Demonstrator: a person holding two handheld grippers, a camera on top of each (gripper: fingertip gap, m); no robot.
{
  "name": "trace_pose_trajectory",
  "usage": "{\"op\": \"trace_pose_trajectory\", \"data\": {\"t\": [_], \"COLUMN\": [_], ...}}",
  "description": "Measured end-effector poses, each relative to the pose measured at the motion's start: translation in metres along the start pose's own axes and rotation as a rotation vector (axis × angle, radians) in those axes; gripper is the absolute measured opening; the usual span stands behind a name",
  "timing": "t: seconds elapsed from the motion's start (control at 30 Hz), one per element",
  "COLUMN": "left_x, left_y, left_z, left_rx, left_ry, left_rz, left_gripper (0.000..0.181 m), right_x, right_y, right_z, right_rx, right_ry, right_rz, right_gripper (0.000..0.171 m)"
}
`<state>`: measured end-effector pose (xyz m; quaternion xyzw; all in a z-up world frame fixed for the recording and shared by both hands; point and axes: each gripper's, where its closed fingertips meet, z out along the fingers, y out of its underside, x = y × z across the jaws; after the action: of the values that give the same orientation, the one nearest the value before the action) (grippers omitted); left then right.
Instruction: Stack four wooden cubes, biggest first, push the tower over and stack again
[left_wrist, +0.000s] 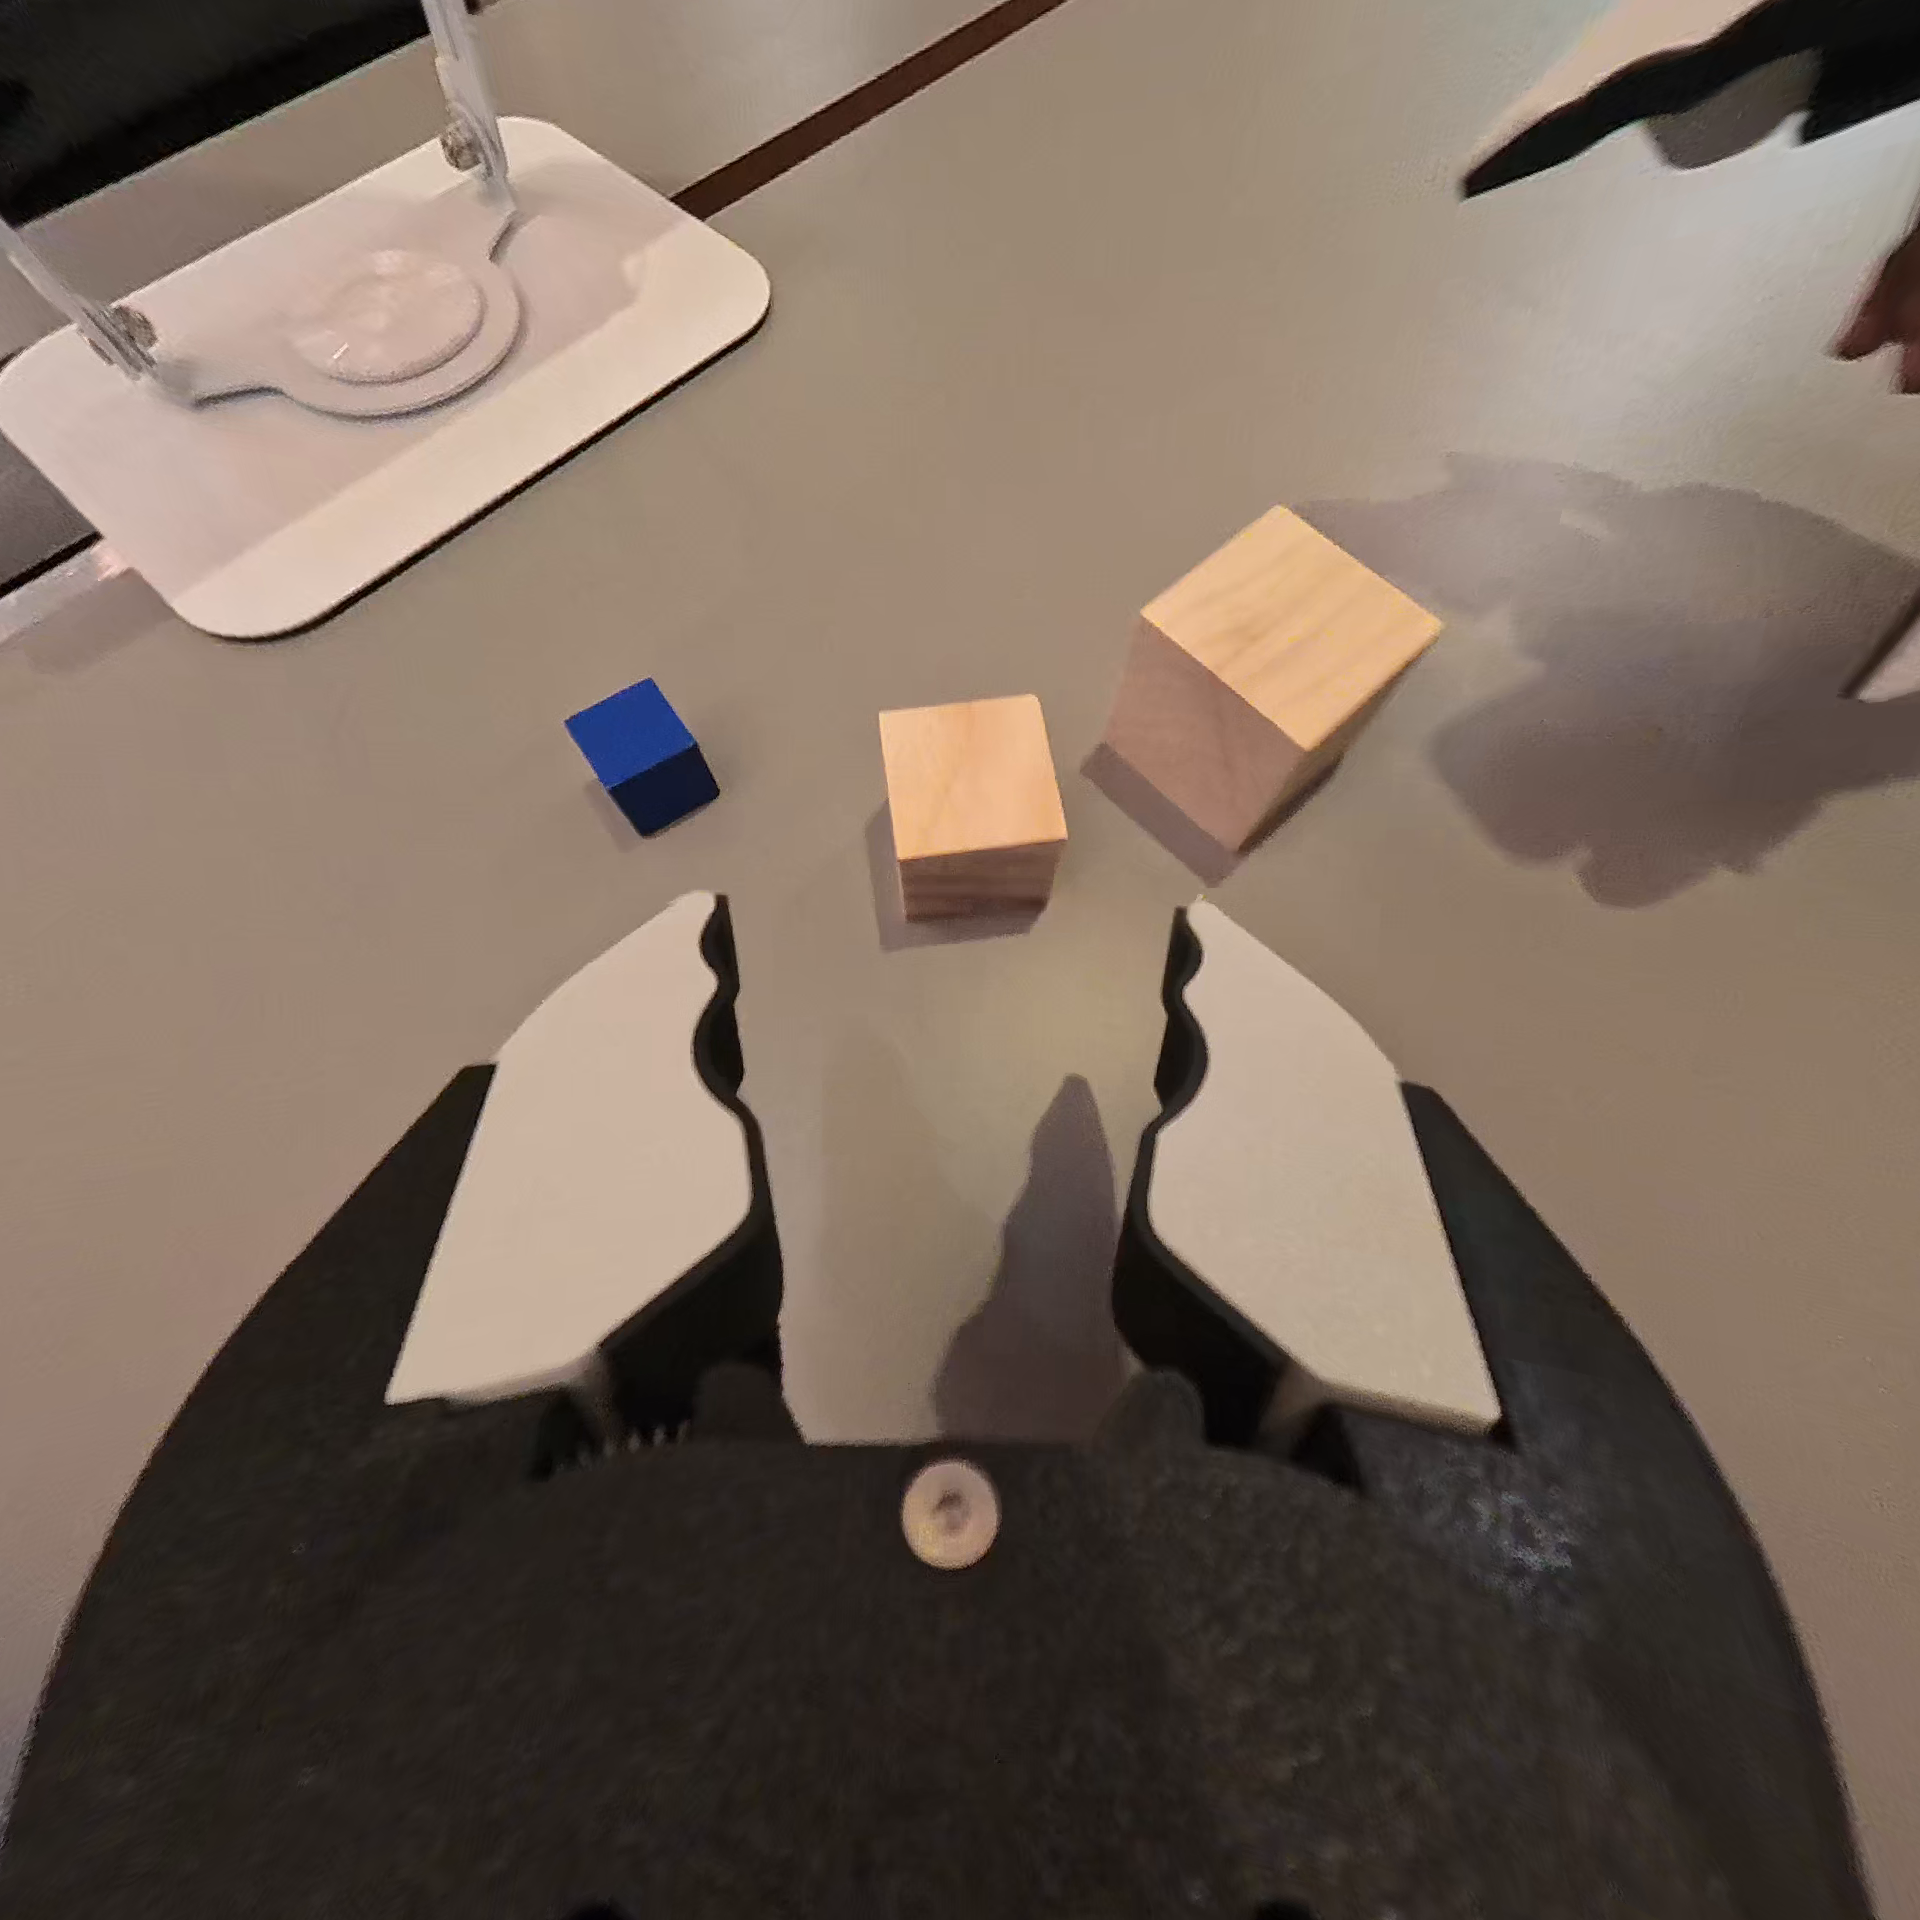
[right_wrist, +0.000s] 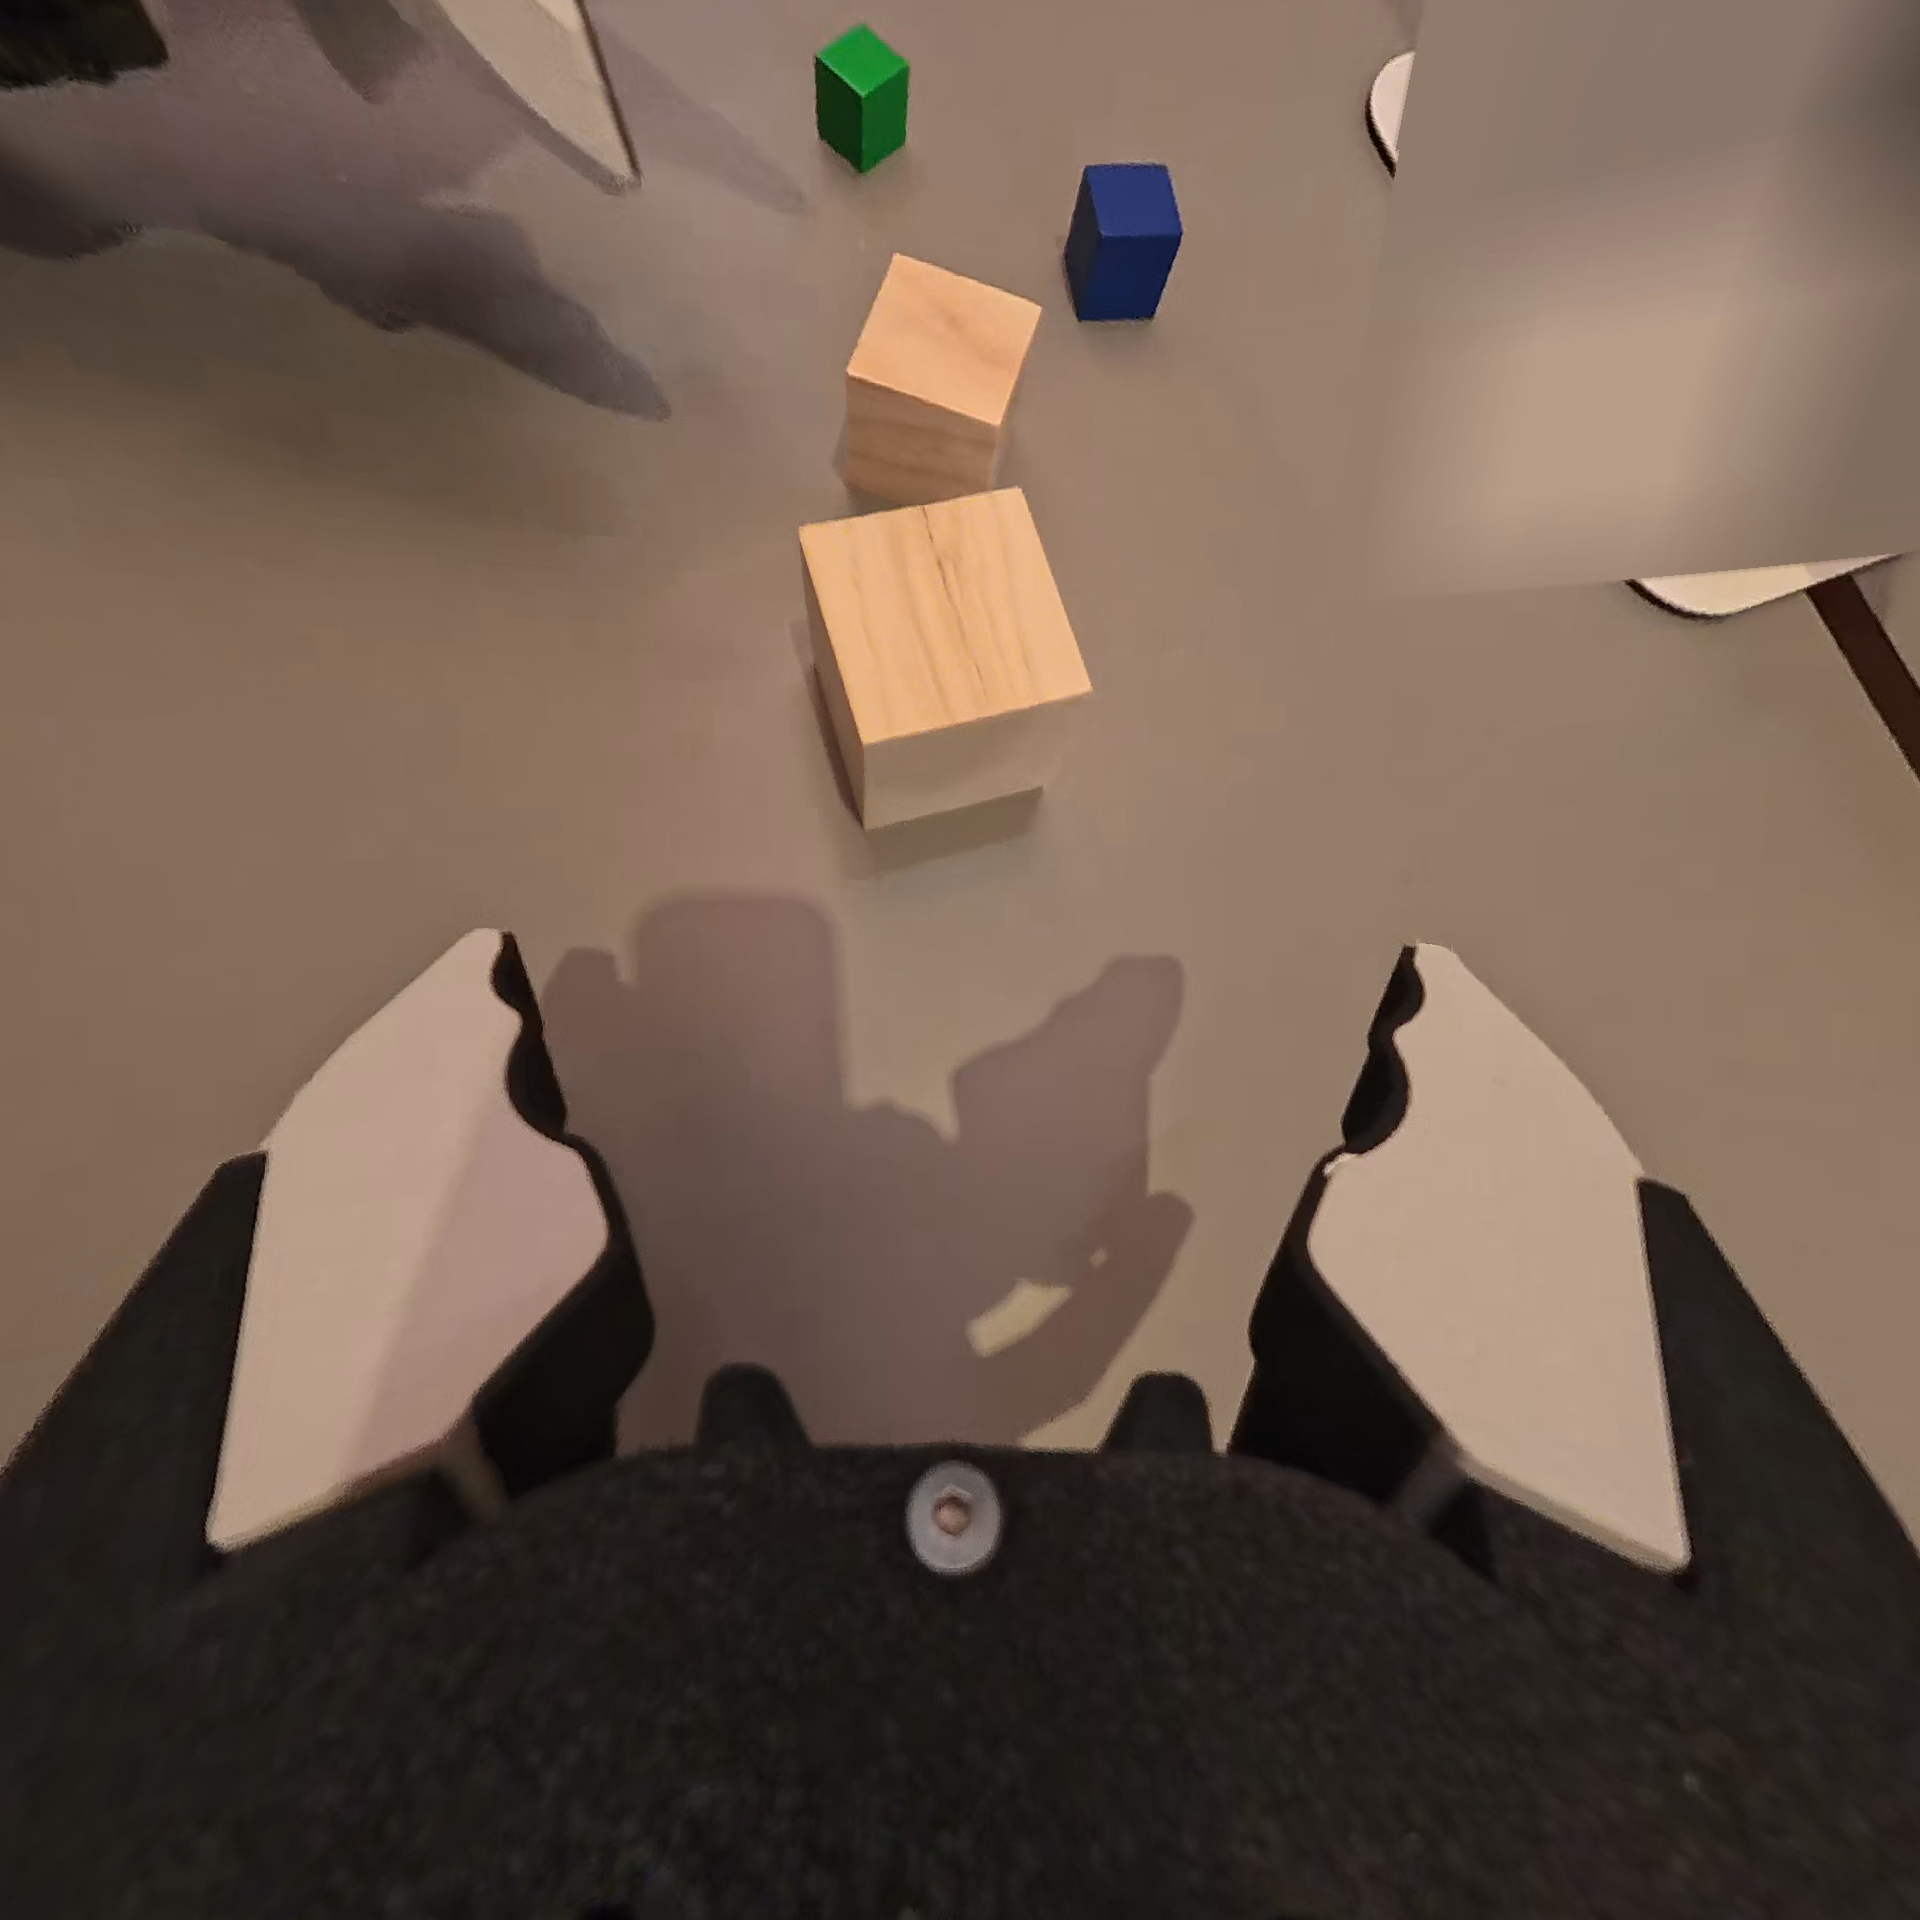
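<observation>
Four cubes lie apart on the grey table. The big plain wooden cube (left_wrist: 1268, 675) (right_wrist: 940, 655) is nearest my right gripper. The medium plain wooden cube (left_wrist: 971, 805) (right_wrist: 935, 379) sits just ahead of my left gripper. The small blue cube (left_wrist: 642, 756) (right_wrist: 1124, 244) stands to its left. The small green cube (right_wrist: 862, 96) shows only in the right wrist view, far off. My left gripper (left_wrist: 956, 914) is open and empty, just short of the medium cube. My right gripper (right_wrist: 956, 951) is wide open and empty, a little short of the big cube.
A white base plate (left_wrist: 395, 384) with clear acrylic uprights stands at the back left of the table; its corner shows in the right wrist view (right_wrist: 1745, 587). The other gripper's finger (left_wrist: 1621, 114) (right_wrist: 561, 83) shows at a frame edge in each view. A table seam (left_wrist: 852, 114) runs behind. The medium plain wooden cube (left_wrist: 971, 805) is closer to my left gripper, around 5 cm from its tips; the right tips are 15 cm off. My right wrist view (right_wrist: 909, 314) looks at it from another angle.
</observation>
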<state>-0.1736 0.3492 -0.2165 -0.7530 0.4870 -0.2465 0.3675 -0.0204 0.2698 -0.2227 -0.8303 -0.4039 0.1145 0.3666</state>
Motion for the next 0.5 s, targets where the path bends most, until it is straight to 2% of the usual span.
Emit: {"op": "trace_pose_trajectory", "data": {"t": [0.2, 0.4, 0.5], "left_x": [-0.006, -0.011, -0.007], "left_y": [0.006, 0.004, 0.0], "left_z": [0.038, 0.043, 0.044], "left_rx": [-0.022, 0.046, 0.081], "left_ry": [-0.067, -0.123, -0.142], "left_rz": [-0.074, -0.151, -0.147], "left_gripper": [0.082, 0.091, 0.09], "right_x": [0.001, 0.002, 0.002], "right_y": [0.013, 0.02, 0.02], "right_z": [-0.008, -0.012, -0.012], "right_rx": [0.009, 0.029, 0.052], "right_ry": [0.017, 0.034, 0.038], "right_rz": [0.039, 0.066, 0.088], "right_gripper": [0.144, 0.143, 0.141]}}
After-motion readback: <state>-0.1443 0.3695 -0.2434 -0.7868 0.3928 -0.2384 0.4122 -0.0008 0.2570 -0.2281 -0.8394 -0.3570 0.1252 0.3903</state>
